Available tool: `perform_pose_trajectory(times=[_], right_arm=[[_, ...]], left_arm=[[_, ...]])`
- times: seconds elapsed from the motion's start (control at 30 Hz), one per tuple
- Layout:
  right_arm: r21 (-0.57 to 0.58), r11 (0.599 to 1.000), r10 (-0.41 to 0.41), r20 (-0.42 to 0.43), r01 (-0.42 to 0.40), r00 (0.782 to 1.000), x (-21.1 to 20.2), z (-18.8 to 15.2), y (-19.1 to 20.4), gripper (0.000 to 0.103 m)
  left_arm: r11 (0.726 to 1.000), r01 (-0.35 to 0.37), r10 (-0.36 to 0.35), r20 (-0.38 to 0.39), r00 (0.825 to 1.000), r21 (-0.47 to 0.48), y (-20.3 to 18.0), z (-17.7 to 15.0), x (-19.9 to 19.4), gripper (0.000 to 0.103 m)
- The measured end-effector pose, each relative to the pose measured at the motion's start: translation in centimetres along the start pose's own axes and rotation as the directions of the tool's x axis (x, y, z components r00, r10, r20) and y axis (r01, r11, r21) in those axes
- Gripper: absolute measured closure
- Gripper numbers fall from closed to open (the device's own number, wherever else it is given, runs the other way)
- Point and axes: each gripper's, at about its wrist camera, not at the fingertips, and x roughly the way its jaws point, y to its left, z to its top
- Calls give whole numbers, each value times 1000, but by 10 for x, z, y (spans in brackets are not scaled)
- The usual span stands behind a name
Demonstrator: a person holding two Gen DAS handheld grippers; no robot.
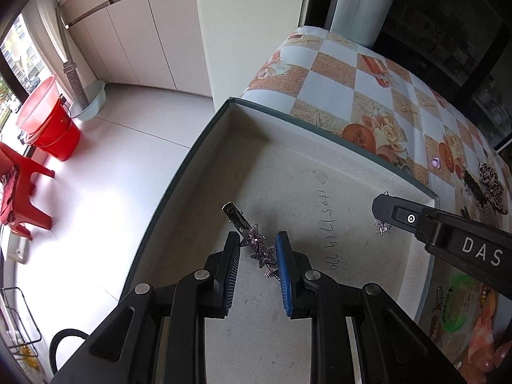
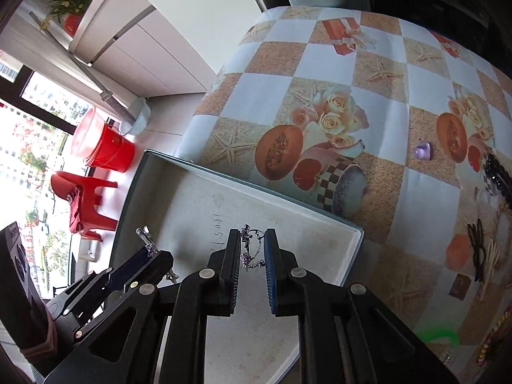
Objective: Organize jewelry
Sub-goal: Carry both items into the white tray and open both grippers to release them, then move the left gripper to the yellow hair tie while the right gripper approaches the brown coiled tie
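Star hair clip (image 1: 256, 243), silver chain (image 2: 251, 252), inside shallow box (image 1: 320, 160)

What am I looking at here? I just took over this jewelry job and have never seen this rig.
These are two hand-held grippers, each carrying a fisheye camera that looks along its fingers. In the left wrist view, the left gripper brackets a glittery purple star hair clip, jaws apart. In the right wrist view, the right gripper has a thin silver chain piece between its open jaws. Both hover over a shallow grey-edged box lid on a checked floral tablecloth.
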Motion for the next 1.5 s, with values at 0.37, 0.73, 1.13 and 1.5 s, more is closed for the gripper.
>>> perform_pose_trajectory(times=[0.37, 0.73, 1.13, 1.5], right_arm=[[23, 1000, -4, -33, 5, 999, 14, 3, -7, 86], [90, 992, 90, 14, -91, 996, -28, 6, -12, 51], [170, 979, 101, 89, -115, 991, -97, -28, -47, 26], [298, 949, 63, 135, -101, 989, -154, -90, -115, 17]], left_arm=[[999, -33, 33, 4, 999, 26, -6, -2, 4, 76], [997, -68, 67, 54, 996, 19, -3, -8, -15, 11], [997, -67, 63, 75, 995, 50, -14, -35, -56, 0], [989, -3, -1, 31, 1000, 147, -62, -80, -89, 0]])
